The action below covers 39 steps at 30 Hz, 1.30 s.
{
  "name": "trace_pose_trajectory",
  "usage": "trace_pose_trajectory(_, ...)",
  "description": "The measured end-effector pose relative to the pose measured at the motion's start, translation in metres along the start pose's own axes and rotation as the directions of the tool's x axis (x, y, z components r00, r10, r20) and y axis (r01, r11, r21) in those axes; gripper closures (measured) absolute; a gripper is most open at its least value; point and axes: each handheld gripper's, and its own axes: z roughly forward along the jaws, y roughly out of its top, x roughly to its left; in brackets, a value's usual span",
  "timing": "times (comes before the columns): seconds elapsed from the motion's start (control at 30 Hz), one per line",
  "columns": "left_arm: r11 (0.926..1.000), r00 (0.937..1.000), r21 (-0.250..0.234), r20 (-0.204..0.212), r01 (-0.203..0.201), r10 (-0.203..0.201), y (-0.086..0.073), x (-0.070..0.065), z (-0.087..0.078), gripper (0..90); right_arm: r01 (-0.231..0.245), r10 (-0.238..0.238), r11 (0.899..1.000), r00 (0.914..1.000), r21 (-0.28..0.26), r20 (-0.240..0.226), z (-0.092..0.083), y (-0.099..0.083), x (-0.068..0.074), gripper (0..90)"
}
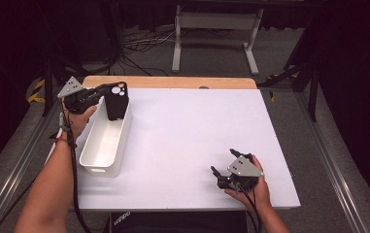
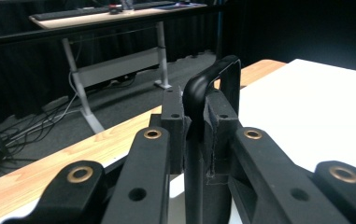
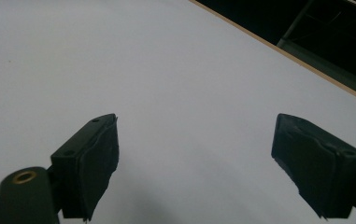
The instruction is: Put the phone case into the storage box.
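A white table (image 1: 182, 141) with a wood edge at 12 o'clock stands in a dark room. At 9 o'clock the left gripper (image 1: 106, 92) is clamped on a black phone case (image 1: 116, 100), over the far end of a white bin (image 1: 106, 145). At 4 o'clock the right gripper (image 1: 225, 162) rests with jaws wide apart, holding nothing.

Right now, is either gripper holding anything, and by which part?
The left gripper is shut on the black phone case, clamping one edge of its rim; the case hangs over the white bin. The right gripper is open and holds nothing.
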Motion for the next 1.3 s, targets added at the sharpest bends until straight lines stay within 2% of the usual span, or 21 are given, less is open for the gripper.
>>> trace_pose_trajectory(0.1, 0.9996, 0.9997, 0.028, -0.025, -0.003, 0.003, -0.003, 0.004, 0.000, 78.8, 0.000, 0.000, 1.000, 1.0000, 0.001, -0.007, 0.001, 0.001, 0.001, 15.6)
trace_pose_trajectory(0.3, 0.9993, 0.9982, 0.038, -0.059, 0.008, -0.006, -0.005, 0.006, 0.001, 77.1, -0.003, 0.003, 1.000, 0.9999, 0.001, -0.010, 0.001, 0.001, 0.002, 15.6)
trace_pose_trajectory(0.47, 0.9945, 0.9956, 0.105, -0.092, -0.007, 0.016, -0.009, 0.005, 0.009, 74.3, -0.002, 0.002, 1.000, 0.9998, 0.002, -0.019, 0.002, 0.002, 0.002, 15.6)
trace_pose_trajectory(0.5, 0.9944, 0.9955, 0.106, -0.094, 0.002, 0.008, -0.010, 0.006, 0.011, 72.2, -0.002, 0.002, 1.000, 0.9998, 0.002, -0.020, 0.002, 0.002, 0.003, 15.6)
trace_pose_trajectory(0.63, 0.9932, 0.9951, 0.113, -0.097, 0.028, -0.017, -0.013, 0.007, 0.012, 72.9, -0.001, 0.001, 1.000, 0.9997, 0.003, -0.024, 0.003, 0.002, 0.003, 15.6)
trace_pose_trajectory(0.83, 0.9874, 0.9924, 0.158, -0.123, 0.013, 0.007, -0.015, 0.005, 0.016, 70.8, 0.007, -0.007, 1.000, 0.9996, 0.000, -0.028, 0.003, 0.004, 0.003, 15.6)
trace_pose_trajectory(1.03, 0.9871, 0.9898, 0.160, -0.142, 0.007, 0.016, -0.016, 0.005, 0.016, 71.4, 0.012, -0.012, 1.000, 0.9995, 0.000, -0.029, 0.001, 0.004, 0.003, 15.6)
trace_pose_trajectory(1.1, 0.9887, 0.9903, 0.149, -0.139, 0.018, 0.003, -0.016, 0.006, 0.015, 72.4, 0.008, -0.008, 1.000, 0.9996, -0.003, -0.026, 0.000, 0.004, 0.003, 15.6)
trace_pose_trajectory(1.23, 0.9869, 0.9898, 0.161, -0.142, 0.013, 0.010, -0.019, 0.005, 0.015, 72.4, 0.010, -0.010, 1.000, 0.9997, -0.006, -0.021, 0.000, 0.004, 0.002, 15.6)
trace_pose_trajectory(1.3, 0.9882, 0.9896, 0.152, -0.144, 0.018, 0.004, -0.020, 0.005, 0.013, 72.3, 0.009, -0.009, 1.000, 0.9997, -0.008, -0.023, 0.000, 0.004, 0.002, 15.6)
